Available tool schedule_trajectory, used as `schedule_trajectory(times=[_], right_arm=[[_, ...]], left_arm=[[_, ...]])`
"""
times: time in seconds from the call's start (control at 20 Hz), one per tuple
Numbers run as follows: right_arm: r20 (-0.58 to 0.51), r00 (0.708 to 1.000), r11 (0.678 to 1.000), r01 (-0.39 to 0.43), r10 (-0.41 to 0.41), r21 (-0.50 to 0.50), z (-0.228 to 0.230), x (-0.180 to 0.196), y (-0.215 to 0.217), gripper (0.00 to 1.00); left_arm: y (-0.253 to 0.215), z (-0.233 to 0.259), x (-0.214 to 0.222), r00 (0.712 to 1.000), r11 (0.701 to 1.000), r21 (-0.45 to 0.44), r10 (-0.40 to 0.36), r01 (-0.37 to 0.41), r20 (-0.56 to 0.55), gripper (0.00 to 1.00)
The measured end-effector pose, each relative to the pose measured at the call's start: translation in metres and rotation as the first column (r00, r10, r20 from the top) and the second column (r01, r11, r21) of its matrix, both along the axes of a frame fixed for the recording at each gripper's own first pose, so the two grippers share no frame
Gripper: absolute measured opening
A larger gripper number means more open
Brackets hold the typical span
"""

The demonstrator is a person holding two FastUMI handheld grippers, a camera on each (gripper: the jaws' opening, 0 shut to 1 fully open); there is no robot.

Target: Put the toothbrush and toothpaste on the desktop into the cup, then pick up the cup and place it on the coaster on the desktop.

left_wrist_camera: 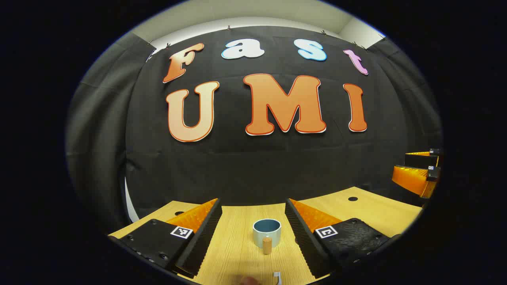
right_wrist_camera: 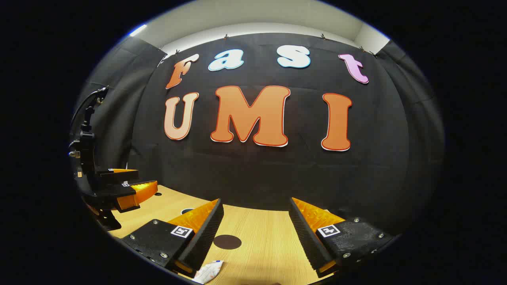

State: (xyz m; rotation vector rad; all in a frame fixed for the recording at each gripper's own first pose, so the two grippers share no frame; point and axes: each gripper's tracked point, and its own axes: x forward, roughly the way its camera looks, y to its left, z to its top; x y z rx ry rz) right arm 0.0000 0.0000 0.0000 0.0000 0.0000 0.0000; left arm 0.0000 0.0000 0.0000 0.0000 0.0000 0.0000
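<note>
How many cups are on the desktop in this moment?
1. The cup stands upright on the wooden desktop in the left gripper view, ahead of and between that gripper's open fingers, apart from both. Others could sit outside both views.

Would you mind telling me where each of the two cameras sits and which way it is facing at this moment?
Left gripper view: rides on the left gripper, looking along its open fingers over the desktop at the cup.
Right gripper view: rides on the right gripper, fingers open, facing the dark round coaster, the toothpaste at the bottom edge.
Shared: both face the booth's wall across the same desktop, and each shows the other gripper at its side.
</note>
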Motion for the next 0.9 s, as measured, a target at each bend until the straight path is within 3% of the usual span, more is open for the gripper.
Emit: schedule_trajectory(times=[0.7,0.9], right_arm=[[0.016,1.0,1.0,-0.005,0.004,0.022,0.013,0.004,0.0,0.99],[-0.009,1.0,1.0,-0.024,0.024,0.001,0.006,0.001,0.004,0.99]], left_arm=[[0.005,0.019,0.006,0.999,1.0,-0.008,-0.002,0.003,0.035,0.97],[0.001,0.006,0.009,0.999,1.0,-0.01,-0.03,0.03,-0.029,0.97]])
